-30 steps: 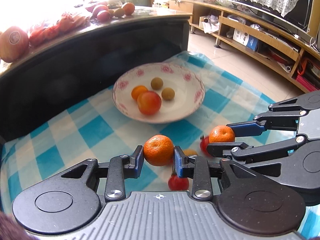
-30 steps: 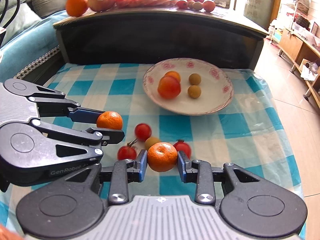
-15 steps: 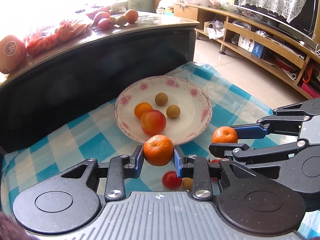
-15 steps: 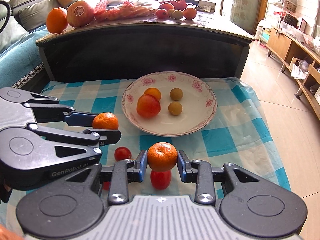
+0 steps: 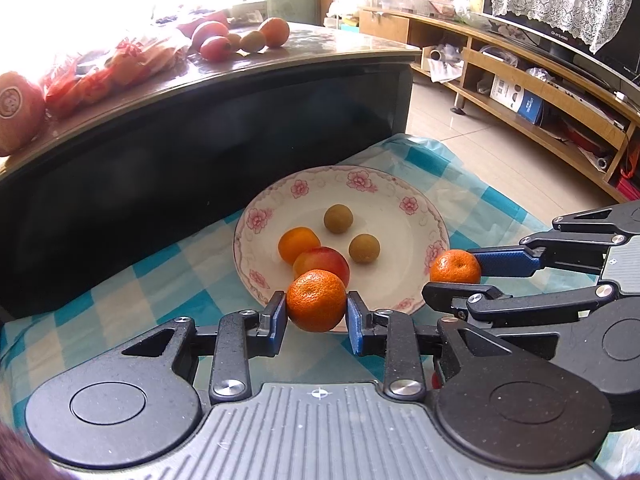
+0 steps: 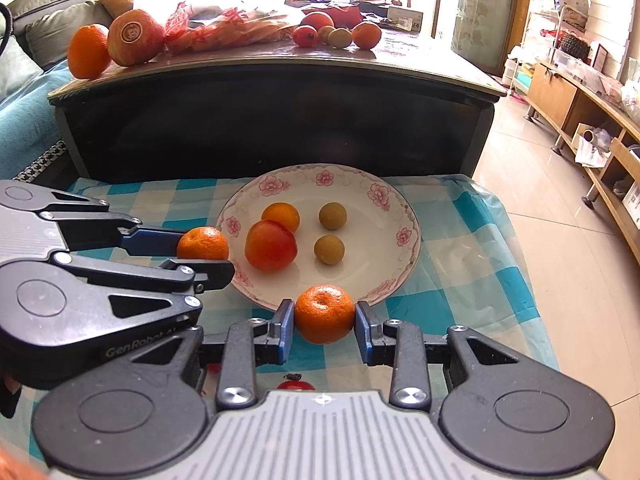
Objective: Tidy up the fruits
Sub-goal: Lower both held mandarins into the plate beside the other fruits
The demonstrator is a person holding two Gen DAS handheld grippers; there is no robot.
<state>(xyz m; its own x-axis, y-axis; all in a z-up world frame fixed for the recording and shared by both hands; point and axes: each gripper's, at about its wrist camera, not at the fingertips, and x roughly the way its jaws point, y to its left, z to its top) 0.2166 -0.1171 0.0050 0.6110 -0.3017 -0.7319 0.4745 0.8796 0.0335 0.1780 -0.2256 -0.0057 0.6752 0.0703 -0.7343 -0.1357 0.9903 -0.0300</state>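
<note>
My left gripper [image 5: 317, 309] is shut on a mandarin [image 5: 316, 300], held at the near-left rim of the white floral plate [image 5: 404, 224]. My right gripper [image 6: 324, 322] is shut on another mandarin [image 6: 325, 313] at the plate's near rim [image 6: 404, 260]. Each gripper shows in the other's view: the right one [image 5: 456, 276] with its mandarin [image 5: 455, 267], the left one [image 6: 204, 252] with its mandarin [image 6: 203, 243]. The plate holds a red-orange fruit [image 6: 271, 245], a small orange [image 6: 281, 217] and two brownish round fruits [image 6: 333, 216] [image 6: 329, 249].
The plate sits on a blue-and-white checked cloth [image 6: 460, 240]. A cherry tomato [image 6: 295, 383] lies under my right gripper. A dark coffee table [image 6: 280, 120] behind carries several fruits and red bags [image 6: 224, 28]. A TV shelf [image 5: 540, 92] stands on the tiled floor to the right.
Both grippers, each holding its mandarin, have moved forward from the loose cherry tomatoes to the plate's near rim. The tomatoes have dropped out of sight beneath them.
</note>
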